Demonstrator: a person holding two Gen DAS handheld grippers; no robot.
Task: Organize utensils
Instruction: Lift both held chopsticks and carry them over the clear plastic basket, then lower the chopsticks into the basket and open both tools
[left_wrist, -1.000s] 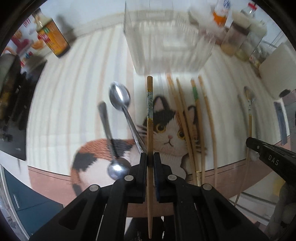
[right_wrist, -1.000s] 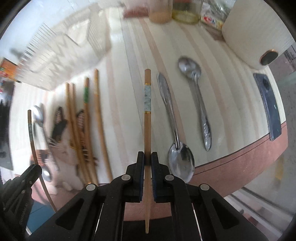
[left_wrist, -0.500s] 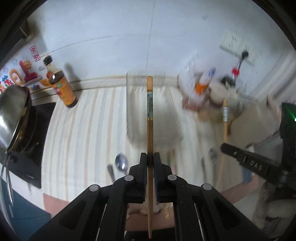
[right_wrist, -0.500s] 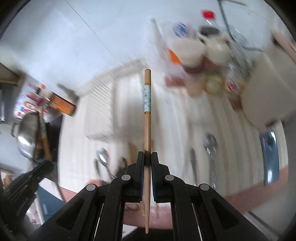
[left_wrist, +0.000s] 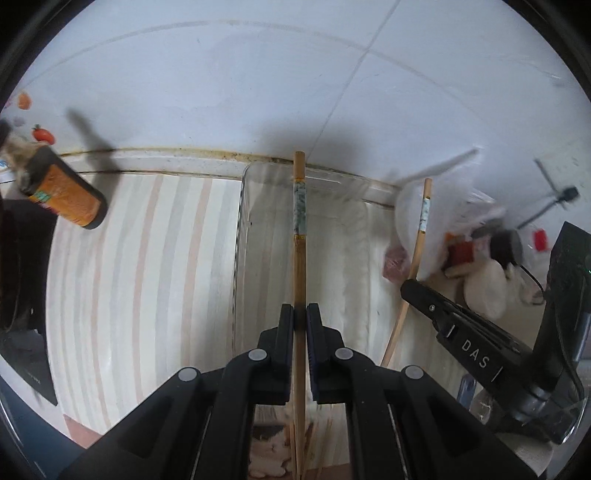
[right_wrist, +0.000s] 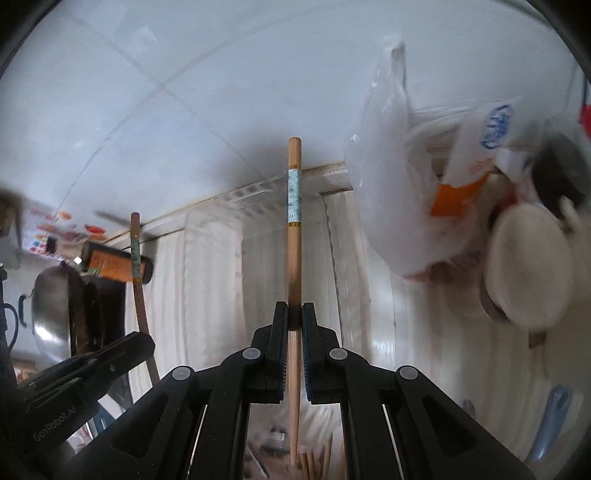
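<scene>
My left gripper (left_wrist: 300, 314) is shut on a wooden chopstick (left_wrist: 298, 236) with a pale patterned band, held over the clear plastic box (left_wrist: 243, 221) by the wall. My right gripper (right_wrist: 294, 312) is shut on a matching chopstick (right_wrist: 294, 206), also pointing at the clear box (right_wrist: 207, 266). The right gripper and its chopstick (left_wrist: 419, 236) show at the right of the left wrist view; the left gripper's chopstick (right_wrist: 137, 266) shows at the left of the right wrist view. Several more chopsticks (right_wrist: 314, 461) lie below on the mat.
An orange-labelled bottle (left_wrist: 66, 195) stands left of the box near a black stove (left_wrist: 18, 288). A metal pot (right_wrist: 51, 306) sits on it. White plastic bags (right_wrist: 399, 192), jars (right_wrist: 524, 266) and a red-capped bottle (left_wrist: 460, 253) crowd the right. The tiled wall is close behind.
Both grippers have lifted their chopsticks off the cat mat and moved forward to the clear box by the wall. The spoons and mat have dropped out of view.
</scene>
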